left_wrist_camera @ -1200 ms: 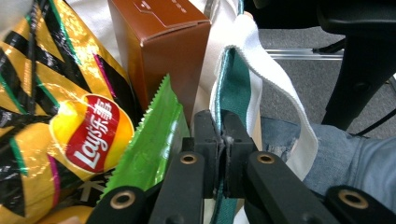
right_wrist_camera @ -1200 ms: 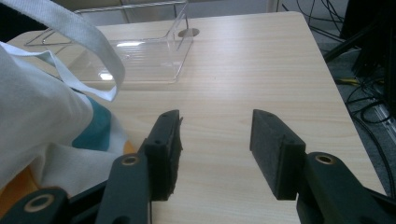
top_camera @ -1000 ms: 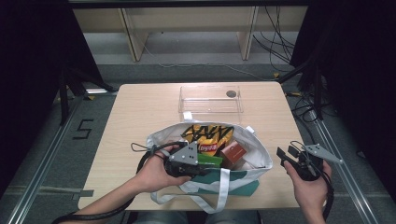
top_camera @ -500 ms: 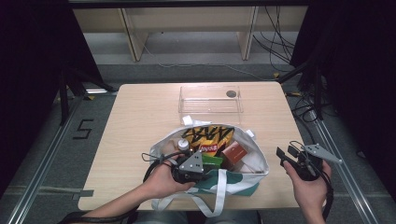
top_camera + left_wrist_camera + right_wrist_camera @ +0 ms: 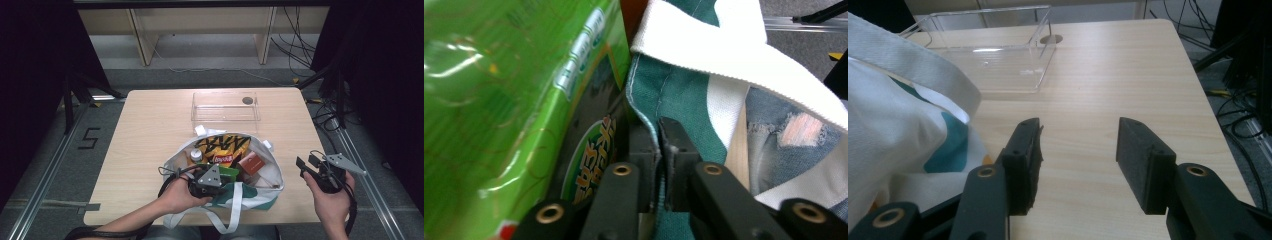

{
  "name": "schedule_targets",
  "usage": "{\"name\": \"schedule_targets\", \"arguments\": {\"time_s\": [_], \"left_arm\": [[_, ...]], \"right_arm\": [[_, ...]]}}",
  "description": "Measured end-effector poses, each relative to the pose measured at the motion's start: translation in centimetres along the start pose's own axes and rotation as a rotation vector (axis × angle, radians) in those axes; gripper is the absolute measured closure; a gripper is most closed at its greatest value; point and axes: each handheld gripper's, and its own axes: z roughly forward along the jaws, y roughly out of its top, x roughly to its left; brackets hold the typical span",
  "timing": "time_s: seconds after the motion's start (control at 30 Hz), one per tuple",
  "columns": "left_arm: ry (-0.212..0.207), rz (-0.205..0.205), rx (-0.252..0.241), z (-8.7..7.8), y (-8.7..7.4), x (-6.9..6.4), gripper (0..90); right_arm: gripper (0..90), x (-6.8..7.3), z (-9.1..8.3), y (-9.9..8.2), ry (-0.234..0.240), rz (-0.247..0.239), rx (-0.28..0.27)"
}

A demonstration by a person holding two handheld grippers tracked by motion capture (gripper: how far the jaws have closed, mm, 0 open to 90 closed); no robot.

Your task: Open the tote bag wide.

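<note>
Down and toward the bottom of the frame went the left gripper (image 5: 220, 181) since the earlier picture, and now it sits at the near rim of the bag (image 5: 265, 192), low in the middle of the high view. Its jaws have just opened a tiny bit, yet they pinch the bag's cloth edge between them (only a thin fold). The bag is white and teal, floppy, with a white strap (image 5: 744, 50), and it is stuffed with snacks: a yellow and black chip bag (image 5: 222, 145), a red-brown box (image 5: 251, 163) and a green box (image 5: 229, 173).

The left gripper view shows the pinch up close, with the green box pressed beside the cloth at the left. The high view shows the whole bag on the table (image 5: 150, 130), below a clear tray (image 5: 226, 107).

The right gripper (image 5: 1078, 165) hangs at the lower right, jaws apart and holding nothing.
</note>
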Motion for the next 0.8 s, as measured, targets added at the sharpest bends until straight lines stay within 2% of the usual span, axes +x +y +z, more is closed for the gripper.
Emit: {"name": "schedule_targets", "arguments": {"time_s": [0.03, 0.07, 0.13, 0.17, 0.2, 0.27, 0.37, 0.43, 0.53, 0.57, 0.6, 0.63, 0.67, 0.7, 0.77, 0.8], "left_arm": [[0.002, 0.001, -0.009, -0.3, 0.1, -0.1, 79.5], [0.002, 0.001, -0.027, -0.7, 0.3, -0.2, 75.7], [0.002, -0.006, -0.037, -1.0, 0.4, -0.3, 71.1], [0.004, -0.011, -0.053, -1.3, 0.6, -0.4, 68.7], [0.000, -0.024, -0.063, -1.6, 0.7, -0.5, 68.7], [-0.002, -0.030, -0.087, -2.5, 1.0, -0.7, 62.8], [-0.004, -0.055, -0.127, -4.0, 1.1, -0.8, 58.6], [-0.011, -0.071, -0.155, -5.1, 1.2, -0.7, 56.2], [0.021, -0.088, -0.208, -7.1, 1.2, -0.4, 55.9], [0.037, -0.090, -0.218, -7.9, 1.2, -0.2, 55.9], [0.053, -0.091, -0.229, -8.6, 1.2, 0.0, 55.9], [0.070, -0.086, -0.246, -9.3, 1.2, 0.3, 55.9], [0.088, -0.099, -0.262, -10.0, 1.1, 0.6, 55.9], [0.107, -0.100, -0.277, -10.7, 1.0, 1.0, 56.2], [0.157, -0.119, -0.328, -12.0, 0.7, 1.7, 57.0], [0.177, -0.136, -0.344, -12.6, 0.5, 2.0, 57.5]], "right_arm": [[52.8, 0.0, -0.1, 0.2, 0.007, -0.006, -0.004], [52.8, 0.2, -0.3, 0.5, 0.017, 0.016, -0.016], [52.8, 0.3, -0.5, 0.7, 0.018, 0.007, -0.020], [52.9, 0.7, -0.8, 1.2, 0.043, 0.013, -0.031], [52.9, 0.7, -0.8, 1.2, 0.043, 0.013, -0.031], [52.9, 1.4, -1.3, 2.0, 0.061, -0.004, -0.051], [53.4, 2.2, -1.8, 2.8, 0.107, -0.019, -0.073], [54.0, 2.7, -2.1, 3.4, 0.154, -0.031, -0.081], [55.4, 3.4, -2.3, 3.8, 0.179, -0.015, -0.087], [55.9, 3.4, -2.4, 4.0, 0.195, -0.051, -0.096], [56.2, 3.8, -2.6, 4.2, 0.202, -0.039, -0.086], [57.2, 4.1, -2.6, 4.4, 0.230, -0.064, -0.089], [57.5, 4.3, -2.6, 4.6, 0.241, -0.062, -0.084], [57.5, 4.4, -2.5, 4.7, 0.248, -0.092, -0.090], [57.6, 4.5, -2.5, 4.8, 0.253, -0.098, -0.086], [58.2, 4.8, -2.6, 5.1, 0.263, -0.081, -0.082]]}}
